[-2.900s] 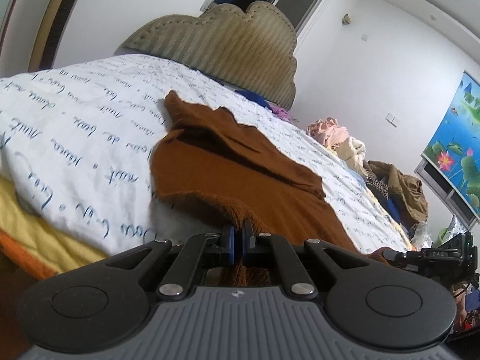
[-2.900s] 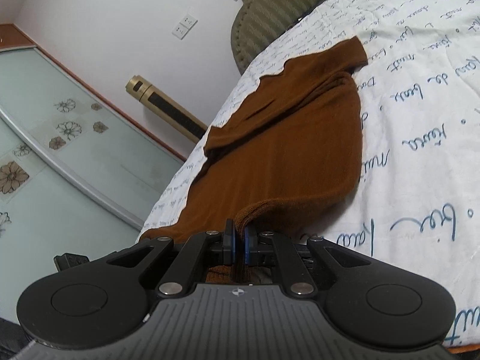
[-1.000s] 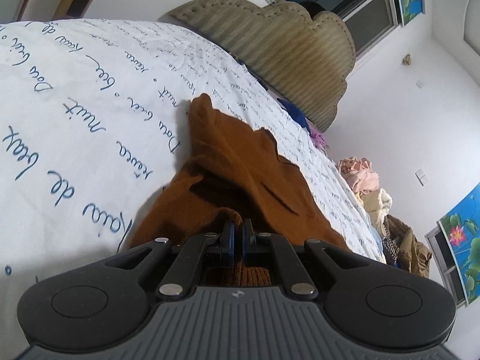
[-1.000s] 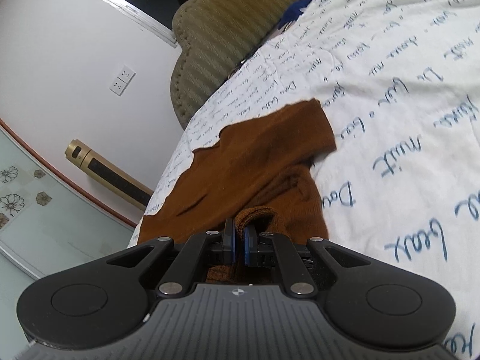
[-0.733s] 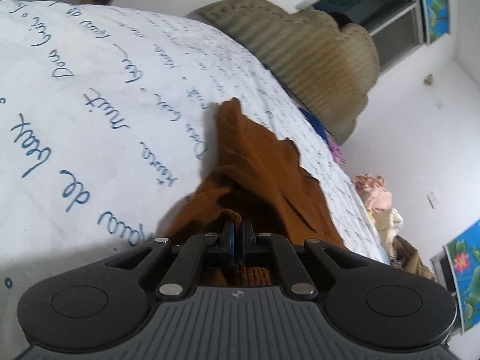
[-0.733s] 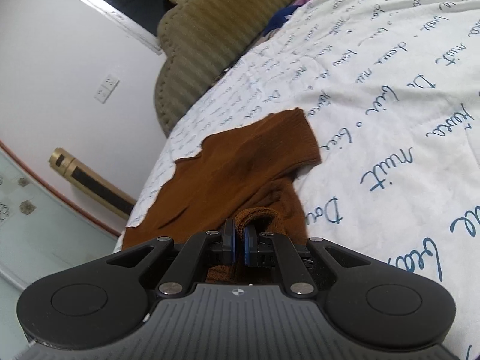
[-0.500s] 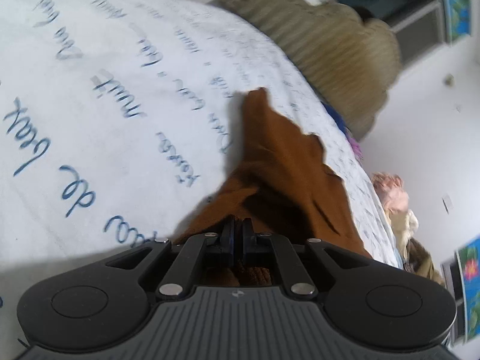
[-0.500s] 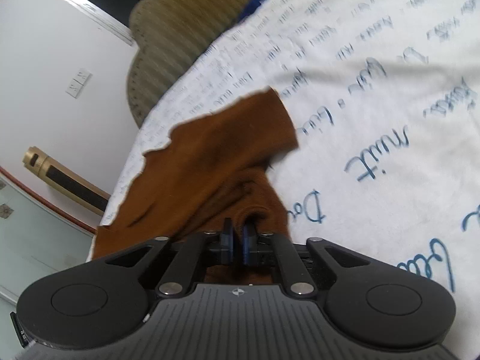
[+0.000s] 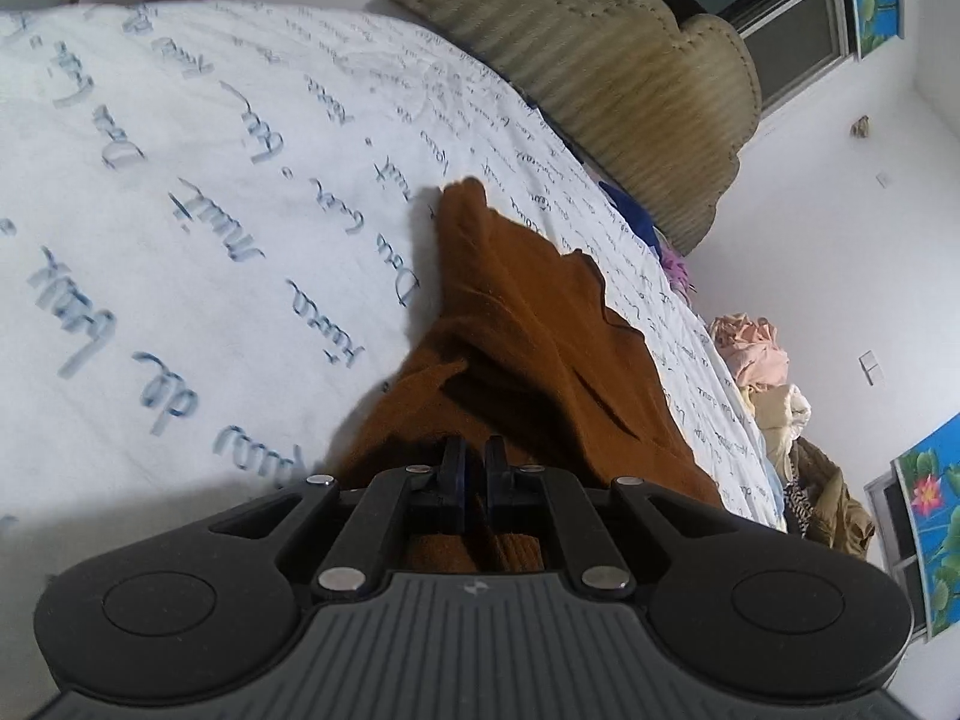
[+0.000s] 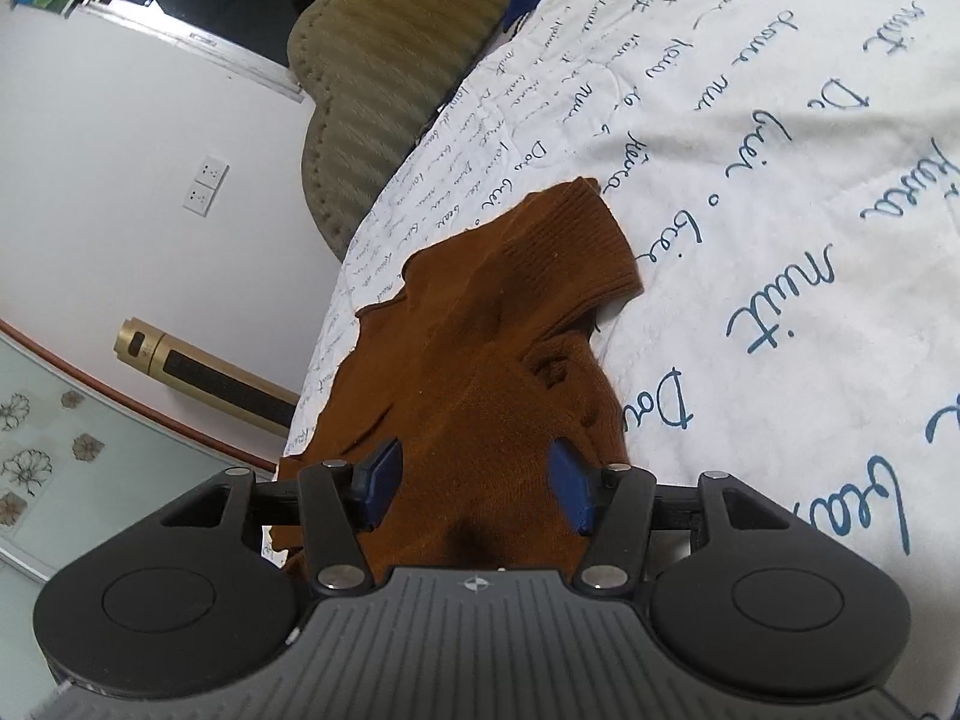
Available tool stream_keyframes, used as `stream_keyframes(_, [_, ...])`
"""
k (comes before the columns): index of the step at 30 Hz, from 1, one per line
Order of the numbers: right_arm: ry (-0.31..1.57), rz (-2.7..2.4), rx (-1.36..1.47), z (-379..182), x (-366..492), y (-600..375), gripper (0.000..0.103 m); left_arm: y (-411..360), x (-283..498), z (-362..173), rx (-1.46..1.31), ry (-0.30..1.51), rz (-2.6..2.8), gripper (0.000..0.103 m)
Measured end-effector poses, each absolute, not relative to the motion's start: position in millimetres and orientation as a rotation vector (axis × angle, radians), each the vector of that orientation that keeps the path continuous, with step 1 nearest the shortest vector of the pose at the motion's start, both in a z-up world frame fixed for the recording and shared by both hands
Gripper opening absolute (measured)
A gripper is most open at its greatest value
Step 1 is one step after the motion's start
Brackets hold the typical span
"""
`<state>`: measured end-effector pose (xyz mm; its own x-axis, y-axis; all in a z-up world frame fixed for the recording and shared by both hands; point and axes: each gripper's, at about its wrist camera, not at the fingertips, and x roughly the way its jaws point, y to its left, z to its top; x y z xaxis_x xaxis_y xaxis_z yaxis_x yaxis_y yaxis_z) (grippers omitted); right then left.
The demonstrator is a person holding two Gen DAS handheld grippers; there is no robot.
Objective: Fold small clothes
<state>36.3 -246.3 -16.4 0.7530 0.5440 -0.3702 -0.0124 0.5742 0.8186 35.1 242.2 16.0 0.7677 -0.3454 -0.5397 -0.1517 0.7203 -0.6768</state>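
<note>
A small brown knit sweater (image 9: 528, 336) lies folded over on a white bed sheet with blue script (image 9: 180, 210). My left gripper (image 9: 473, 456) is shut on the sweater's ribbed hem, low over the bed. In the right wrist view the same sweater (image 10: 480, 360) lies below my right gripper (image 10: 477, 474), whose blue pads (image 10: 567, 486) stand wide apart over the cloth, open. One sleeve cuff (image 10: 576, 240) points away across the sheet.
A padded olive headboard (image 9: 612, 78) stands at the far end of the bed. A pile of other clothes (image 9: 774, 372) lies at the bed's right side. A gold cylinder (image 10: 198, 372) and a glass panel with flowers are beside the bed.
Both grippers carried the sweater's hem forward over its body, folding it. The right gripper then opened and let go of the hem. The left gripper stays shut on it.
</note>
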Motion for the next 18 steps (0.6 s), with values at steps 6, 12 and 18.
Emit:
stream_keyframes(6, [0.630, 0.394, 0.792, 4, 25, -248, 0.056, 249, 14, 46, -0.532, 0.638, -0.104, 0.009])
stream_keyframes(12, [0.624, 0.374, 0.688, 12, 20, -252, 0.056, 195, -4, 59, 0.117, 0.527, -0.096, 0.010])
stream_keyframes(18, [0.634, 0.377, 0.578, 14, 18, -243, 0.056, 130, -26, 33, 0.654, 0.460, -0.139, 0.010])
